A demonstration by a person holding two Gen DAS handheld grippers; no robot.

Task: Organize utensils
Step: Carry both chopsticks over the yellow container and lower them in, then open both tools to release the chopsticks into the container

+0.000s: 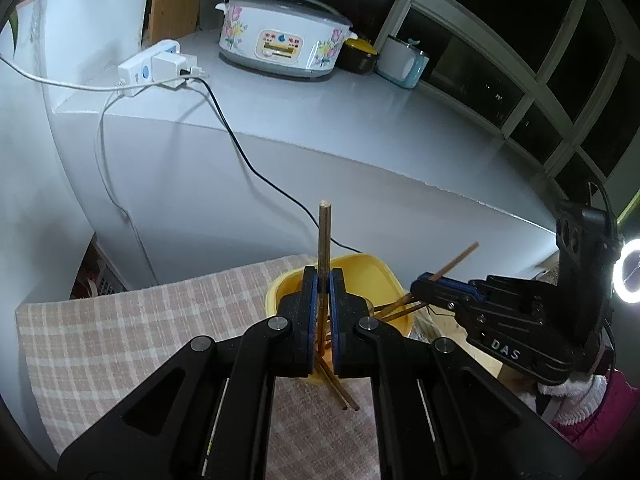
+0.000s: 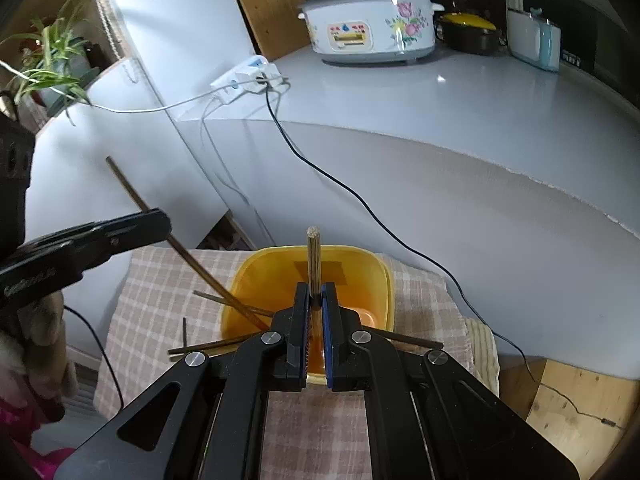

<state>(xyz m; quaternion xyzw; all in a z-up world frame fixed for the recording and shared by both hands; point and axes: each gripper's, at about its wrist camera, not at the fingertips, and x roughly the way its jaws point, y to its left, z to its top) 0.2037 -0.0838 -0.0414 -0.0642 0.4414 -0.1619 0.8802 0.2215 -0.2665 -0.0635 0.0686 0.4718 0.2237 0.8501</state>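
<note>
1. My left gripper (image 1: 324,312) has its blue-padded jaws pinched on a thin brown wooden chopstick (image 1: 324,248). The stick stands nearly upright between the pads, its blunt end above them and its lower part reaching down past them.

2. My right gripper (image 2: 316,320) is likewise pressed together on a second brown wooden chopstick (image 2: 313,258), also held close to upright. In the left wrist view that stick slants out of the right gripper's tip toward the window.

3. Both grippers hang over the square yellow plastic bin (image 2: 384,280), which sits on a pink-and-white checked cloth (image 2: 160,288) covering a small table.

4. What looks done: at least two more wooden sticks (image 2: 224,300) already lean inside the bin, their ends poking over its left rim.

5. What looks unfinished: one long loose chopstick (image 2: 208,346) lies across the cloth at the bin's near edge, and another dark one (image 2: 416,342) shows to the right of my right jaws. I cannot tell whether these rest on the cloth or on the rim.

6. My judgement: the job is mid-way. The two sticks I hold are not yet released into the bin, and the loose ones remain to be gathered.

7. The flowered white rice cooker (image 1: 280,36) on the grey counter (image 1: 360,120) beyond plays no part.
</note>
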